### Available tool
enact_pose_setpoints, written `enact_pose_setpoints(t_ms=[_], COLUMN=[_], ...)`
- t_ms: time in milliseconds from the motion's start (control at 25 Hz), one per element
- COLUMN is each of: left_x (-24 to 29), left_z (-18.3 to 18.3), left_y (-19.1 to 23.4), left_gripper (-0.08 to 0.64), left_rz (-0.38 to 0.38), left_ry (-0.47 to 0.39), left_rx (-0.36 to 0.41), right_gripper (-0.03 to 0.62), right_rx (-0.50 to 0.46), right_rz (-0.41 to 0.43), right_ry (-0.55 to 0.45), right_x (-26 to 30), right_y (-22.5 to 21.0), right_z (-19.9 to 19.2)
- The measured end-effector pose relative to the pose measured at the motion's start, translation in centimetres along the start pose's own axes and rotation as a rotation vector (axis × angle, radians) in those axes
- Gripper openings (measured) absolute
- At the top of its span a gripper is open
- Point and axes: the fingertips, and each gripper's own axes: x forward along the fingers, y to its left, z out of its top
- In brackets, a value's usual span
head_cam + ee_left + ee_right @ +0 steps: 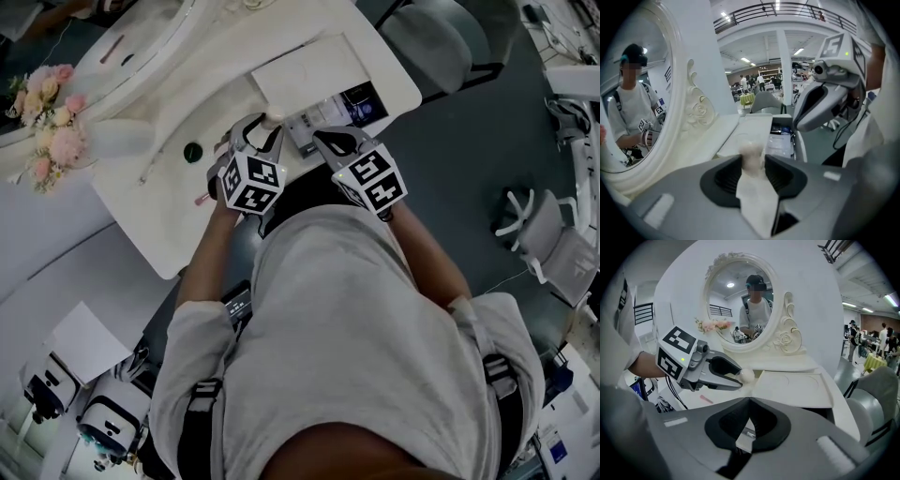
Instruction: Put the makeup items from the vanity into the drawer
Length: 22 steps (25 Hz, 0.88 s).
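You are mid-transfer: your left gripper (267, 127) is clamped on a pale, soft makeup sponge (751, 157), which sits squeezed between its pads and is held in the air above the white vanity (169, 206), close to the open drawer (798, 143). Your right gripper (750, 400) has its jaws together with nothing in them (it hovers just beside the left one, near the drawer's front). The next move, as I judge it, is to bring the sponge over the drawer's opening, lower it among what already lies inside, then part the jaws. A small pink stick (200, 200) on the vanity looks like the next thing to fetch.
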Motion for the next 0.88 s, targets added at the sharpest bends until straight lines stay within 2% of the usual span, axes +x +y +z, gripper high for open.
enact_pose_setpoints(t_ms=[360, 640, 880], left_x=[2.7, 6.2, 9.0], left_z=[3.8, 6.8, 8.4], left_y=[-4.9, -8.3, -10.8], left_gripper=[0.155, 0.155, 0.155], left_rz=[-0.052, -0.078, -0.137], left_ry=[0.015, 0.065, 0.094], left_rx=[0.074, 0.120, 0.187], right_gripper=[0.000, 0.000, 0.000], right_rx=[0.029, 0.035, 0.026], right_rz=[-0.009, 0.006, 0.010], right_ry=[-0.014, -0.016, -0.006], right_x=[-2.4, -4.1, -5.0], right_y=[-4.3, -8.9, -12.5], right_z=[-2.5, -4.5, -5.6])
